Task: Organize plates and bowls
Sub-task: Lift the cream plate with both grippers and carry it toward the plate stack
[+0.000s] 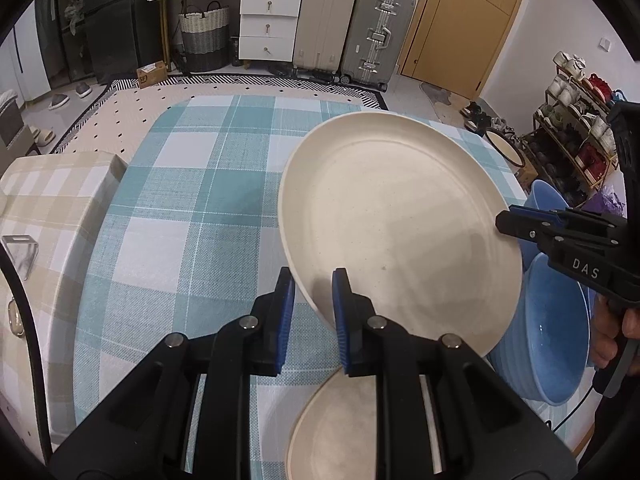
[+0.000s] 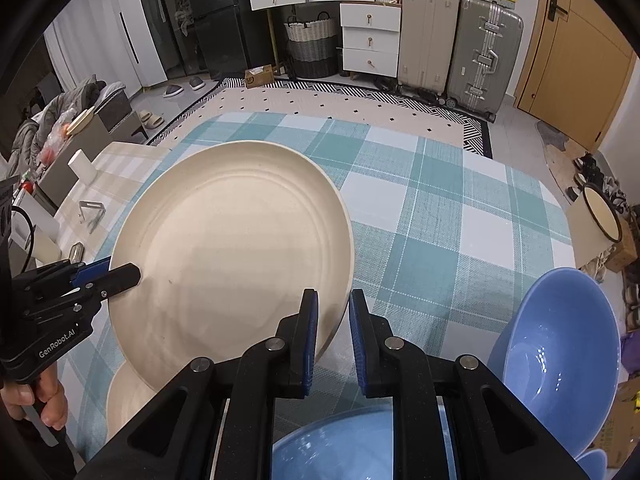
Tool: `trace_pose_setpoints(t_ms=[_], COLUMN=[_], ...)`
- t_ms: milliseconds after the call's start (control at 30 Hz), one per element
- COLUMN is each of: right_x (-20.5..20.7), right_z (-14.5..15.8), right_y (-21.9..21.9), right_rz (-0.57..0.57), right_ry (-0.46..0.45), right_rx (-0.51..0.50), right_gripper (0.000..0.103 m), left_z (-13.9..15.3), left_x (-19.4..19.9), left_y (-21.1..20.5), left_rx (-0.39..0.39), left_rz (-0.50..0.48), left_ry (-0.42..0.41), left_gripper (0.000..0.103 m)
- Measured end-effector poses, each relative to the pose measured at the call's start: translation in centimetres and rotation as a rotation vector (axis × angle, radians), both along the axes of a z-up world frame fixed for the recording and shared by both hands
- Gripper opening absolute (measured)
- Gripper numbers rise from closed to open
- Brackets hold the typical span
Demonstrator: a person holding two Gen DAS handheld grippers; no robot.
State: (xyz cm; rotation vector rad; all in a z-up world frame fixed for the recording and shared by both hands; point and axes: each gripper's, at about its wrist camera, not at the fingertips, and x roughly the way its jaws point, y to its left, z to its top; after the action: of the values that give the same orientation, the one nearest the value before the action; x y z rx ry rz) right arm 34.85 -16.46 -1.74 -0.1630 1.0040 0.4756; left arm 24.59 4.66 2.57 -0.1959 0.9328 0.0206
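Observation:
A large cream plate hangs tilted above the teal checked tablecloth. My left gripper is shut on the plate's rim on one side. On the opposite side my right gripper is shut on the rim too. A second cream plate lies on the cloth underneath. Blue bowls stand to the right, and another blue bowl sits right under my right gripper.
A beige checked surface with a small metal bracket adjoins the table on the left. Beyond the table are a patterned rug, white drawers, suitcases and a wooden door. A shoe rack stands at the right.

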Motion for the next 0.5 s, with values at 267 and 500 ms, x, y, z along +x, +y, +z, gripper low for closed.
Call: trace_pose_setpoints(t_ms=[267,500], right_x=[-2.0,-3.7], right_z=[1.2,2.3], right_y=[-0.1,-0.5], right_rz=[0.006,0.007], right_ry=[-0.027,-0.049], right_rx=[0.007,0.02], right_gripper=[0.016,0.016], left_z=[1.7,2.6], left_x=[-2.5,-4.1], left_y=[-0.5,-0.8], left_rx=[0.009,0.009], left_rz=[0.002,0.0], left_ry=[-0.027,-0.049], left_gripper=[0.016,0.016])
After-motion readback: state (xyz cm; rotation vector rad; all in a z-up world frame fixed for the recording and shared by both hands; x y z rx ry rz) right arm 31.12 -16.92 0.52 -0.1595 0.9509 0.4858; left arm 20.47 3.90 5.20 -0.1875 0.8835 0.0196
